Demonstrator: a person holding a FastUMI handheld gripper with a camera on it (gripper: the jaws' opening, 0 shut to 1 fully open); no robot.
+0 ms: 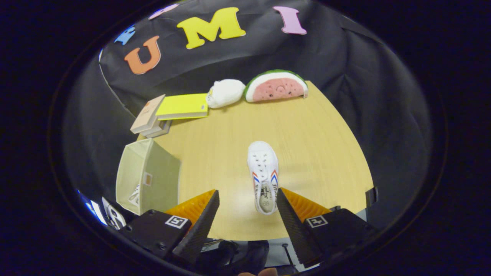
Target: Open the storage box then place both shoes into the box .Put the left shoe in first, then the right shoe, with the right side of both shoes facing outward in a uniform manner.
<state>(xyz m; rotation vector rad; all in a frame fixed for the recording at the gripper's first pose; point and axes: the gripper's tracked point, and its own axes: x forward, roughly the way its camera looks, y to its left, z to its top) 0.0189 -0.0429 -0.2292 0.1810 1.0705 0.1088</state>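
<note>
The gripper (247, 199) is wide open and holds nothing. A white shoe (263, 174) lies on the table (326, 153) between the two fingers and just ahead of them. Its heel end is nearest the gripper, close to the right finger, and its toe points away toward the far side of the table.

The box (147, 176) stands at the left, beside the left finger, with its top open. Something white is seen inside it at the near end; this is probably the other shoe, but it is too small to be sure.

The shoe looks like a canvas sneaker, so it should be light. The cloth upper is soft and will fold under pressure, while the sole is probably stiffer. A good place to take hold seems to be the heel part, with one finger on each side wall, or the rim of the opening, where the cloth is doubled. The toe is round and could slip out.

Behind the shoe, well apart, are some books (168, 111), a white plush (226, 92) and a watermelon toy (277, 86).
</note>
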